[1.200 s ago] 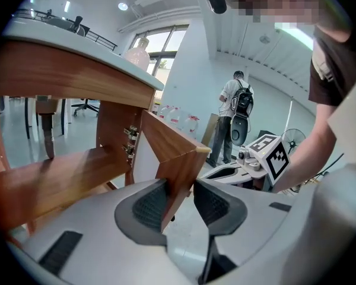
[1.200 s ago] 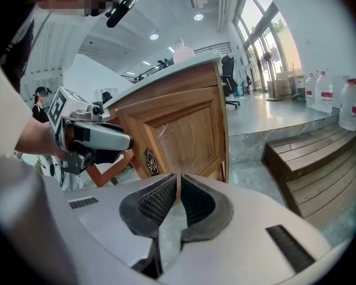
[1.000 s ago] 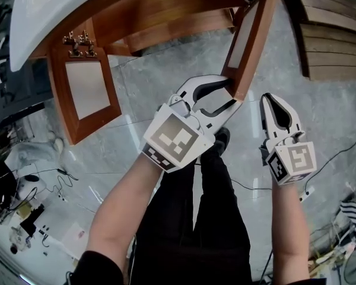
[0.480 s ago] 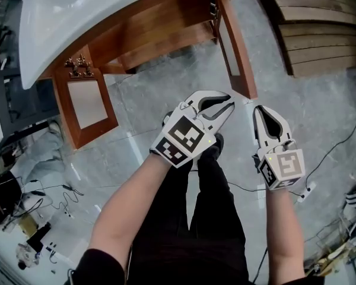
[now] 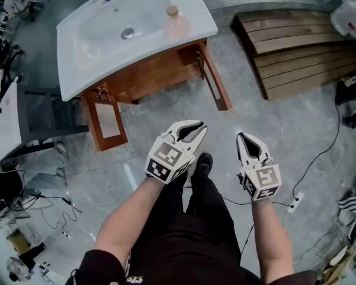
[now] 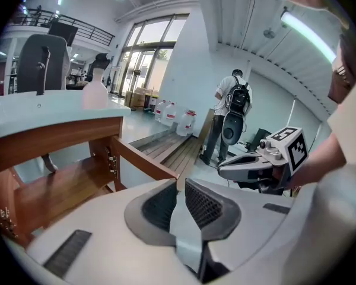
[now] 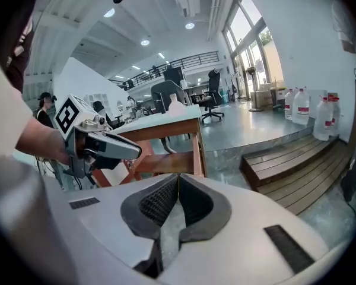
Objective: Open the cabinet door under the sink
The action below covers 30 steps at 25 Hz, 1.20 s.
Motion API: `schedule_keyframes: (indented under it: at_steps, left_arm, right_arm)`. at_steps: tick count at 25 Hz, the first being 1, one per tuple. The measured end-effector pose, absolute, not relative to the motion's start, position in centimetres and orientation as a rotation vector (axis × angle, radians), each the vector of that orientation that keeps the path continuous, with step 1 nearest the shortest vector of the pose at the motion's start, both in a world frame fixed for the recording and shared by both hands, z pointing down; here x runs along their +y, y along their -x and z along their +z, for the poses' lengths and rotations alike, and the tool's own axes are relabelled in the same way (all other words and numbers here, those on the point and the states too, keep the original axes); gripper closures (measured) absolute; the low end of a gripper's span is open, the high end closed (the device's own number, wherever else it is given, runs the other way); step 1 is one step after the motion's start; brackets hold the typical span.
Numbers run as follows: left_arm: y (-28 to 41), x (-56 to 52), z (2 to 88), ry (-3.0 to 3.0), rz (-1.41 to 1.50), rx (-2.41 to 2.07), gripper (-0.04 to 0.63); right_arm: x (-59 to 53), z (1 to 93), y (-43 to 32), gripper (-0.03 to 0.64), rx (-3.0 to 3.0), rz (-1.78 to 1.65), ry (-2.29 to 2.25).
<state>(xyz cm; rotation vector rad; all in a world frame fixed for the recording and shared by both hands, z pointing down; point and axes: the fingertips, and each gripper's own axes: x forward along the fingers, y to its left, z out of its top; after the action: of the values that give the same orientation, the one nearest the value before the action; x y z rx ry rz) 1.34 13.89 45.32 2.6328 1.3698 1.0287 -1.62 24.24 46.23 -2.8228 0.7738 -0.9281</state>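
So both doors on the cabinet (image 5: 160, 70) under the sink (image 5: 130, 28) look open already. The one at the cabinet's right-hand corner (image 5: 215, 85) is swung out to stick straight off the front. The one at the left-hand corner (image 5: 108, 122) is swung out about the same way. You can see right into the bare wood inside, so I'd call the job basically done.

Both claws hang out in front of the cabinet, well apart from it, over the grey floor and touching nothing. The left claw (image 5: 197, 128) has just been closing. It's down to a thin slit with nothing between the pads, only floor showing through. The right claw (image 5: 243, 138) has been closing too and its tips now meet, clenched on nothing.

What could still go sideways, as far as I can judge:
- Nobody is holding either door. If the hinges are the self-closing kind, one could drift back toward the cabinet front and undo the work.
- Both doors jut out from the cabinet at shin level, so stepping back in toward it without looking means a knock on a door edge, and that strains the hinges.
- A bottle (image 5: 173, 21) stands on the sink rim above the right-hand door. A hard bump to the cabinet could tip it.
- A cable (image 5: 320, 153) trails across the floor out from the cabinet, near the person's feet, so it could trip them.
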Motion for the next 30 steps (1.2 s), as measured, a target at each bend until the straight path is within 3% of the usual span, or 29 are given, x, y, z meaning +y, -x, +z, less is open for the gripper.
schedule_keyframes:
  at_steps: [14,30]
  left_arm:
    - [1.4,5.5,26.4,-2.751,0.862,1.026,0.552]
    - [0.8,-9.8,14.0,-2.896,0.566,0.866,0.554]
  right_arm:
    - [14.4,27.9,1.7,0.575,1.085,-0.689,2.838]
    - [0.0,13.6,-0.6,0.581,1.211,-0.403,2.822]
